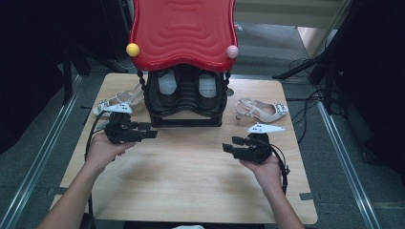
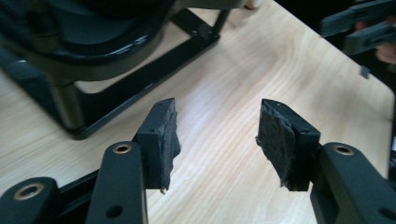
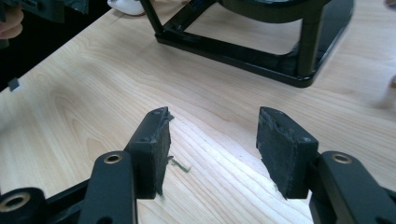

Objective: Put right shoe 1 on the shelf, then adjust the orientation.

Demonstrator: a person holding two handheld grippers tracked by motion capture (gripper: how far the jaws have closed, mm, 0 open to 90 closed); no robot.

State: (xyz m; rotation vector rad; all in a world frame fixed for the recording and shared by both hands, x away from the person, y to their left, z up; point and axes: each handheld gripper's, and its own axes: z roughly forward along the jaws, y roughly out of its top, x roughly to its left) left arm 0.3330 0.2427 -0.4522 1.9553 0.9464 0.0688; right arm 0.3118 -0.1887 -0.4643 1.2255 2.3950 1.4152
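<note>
- Both grippers empty. Left gripper [image 1: 152, 134] left of centre in the high view, jaws wide apart, bare wood between them.
- Right gripper [image 1: 229, 148] right of centre, jaws also spread wide, nothing held.
- Shoes are the work, I judge: dark pair [image 1: 187, 88] sits in the black rack [image 1: 186, 117] at top centre under the red lid [image 1: 184, 31]; one pale heel [image 1: 262, 110] lies right of the rack, another [image 1: 117, 102] left of it.
- Next I'd take each gripper to its near heel, close on the firm upper near the heel, not the thin straps, and lift level.
- I'd keep clear of the rack's base bar [image 2: 154, 79] when swinging in.
- Table [image 1: 191, 186] is light wood, bare in front. Grey floor, metal rails and cables around, dim room.
</note>
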